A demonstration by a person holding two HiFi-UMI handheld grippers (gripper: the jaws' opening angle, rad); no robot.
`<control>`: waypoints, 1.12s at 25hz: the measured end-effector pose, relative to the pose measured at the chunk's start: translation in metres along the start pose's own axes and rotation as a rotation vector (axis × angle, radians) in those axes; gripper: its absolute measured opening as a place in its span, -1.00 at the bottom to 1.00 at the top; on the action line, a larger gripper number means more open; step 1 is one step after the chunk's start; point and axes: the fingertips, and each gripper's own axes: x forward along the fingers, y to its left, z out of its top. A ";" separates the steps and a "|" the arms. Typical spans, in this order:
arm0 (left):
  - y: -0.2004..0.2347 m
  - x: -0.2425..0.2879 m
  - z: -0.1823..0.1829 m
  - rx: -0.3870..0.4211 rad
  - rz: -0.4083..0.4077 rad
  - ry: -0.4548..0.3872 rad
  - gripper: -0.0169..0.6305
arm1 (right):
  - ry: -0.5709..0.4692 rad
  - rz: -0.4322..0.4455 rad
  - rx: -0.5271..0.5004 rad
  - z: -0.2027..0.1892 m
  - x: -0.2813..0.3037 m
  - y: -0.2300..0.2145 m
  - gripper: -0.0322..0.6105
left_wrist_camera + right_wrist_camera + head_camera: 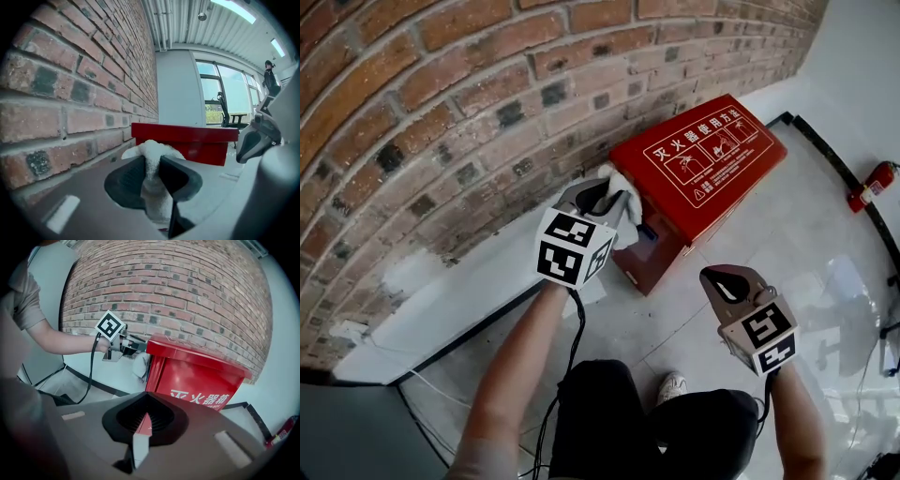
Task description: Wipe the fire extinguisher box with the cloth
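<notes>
Left tongs clamping cloth, red box lettered 灭火器箱

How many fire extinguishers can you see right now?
1. The fire extinguisher sits on the floor at the head view's far right edge. More may be hidden inside the red box.

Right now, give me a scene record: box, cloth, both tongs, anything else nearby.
box: red fire extinguisher box, on the floor against the brick wall
cloth: white cloth, pinched in the left tongs, at the box's end corner; contact unclear
left tongs: shut on cloth
right tongs: shut, empty, off the box
other: red extinguisher on the floor, far right
</notes>
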 end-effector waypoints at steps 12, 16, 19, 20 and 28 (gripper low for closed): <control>0.025 0.019 -0.063 -0.004 0.092 0.041 -0.68 | 0.025 0.005 -0.022 -0.048 0.022 -0.014 -0.82; 0.008 0.018 -0.073 -0.019 0.028 0.002 -0.69 | 0.018 0.015 0.007 -0.064 0.035 -0.012 -0.82; -0.004 0.015 -0.075 -0.033 -0.010 -0.018 -0.70 | 0.004 0.017 0.041 -0.071 0.045 -0.011 -0.82; -0.008 0.014 -0.076 -0.042 -0.021 -0.022 -0.70 | 0.002 0.017 0.048 -0.073 0.049 -0.009 -0.82; -0.063 0.008 -0.079 -0.045 -0.157 -0.028 -0.70 | -0.011 0.023 0.093 -0.089 0.070 0.009 -0.82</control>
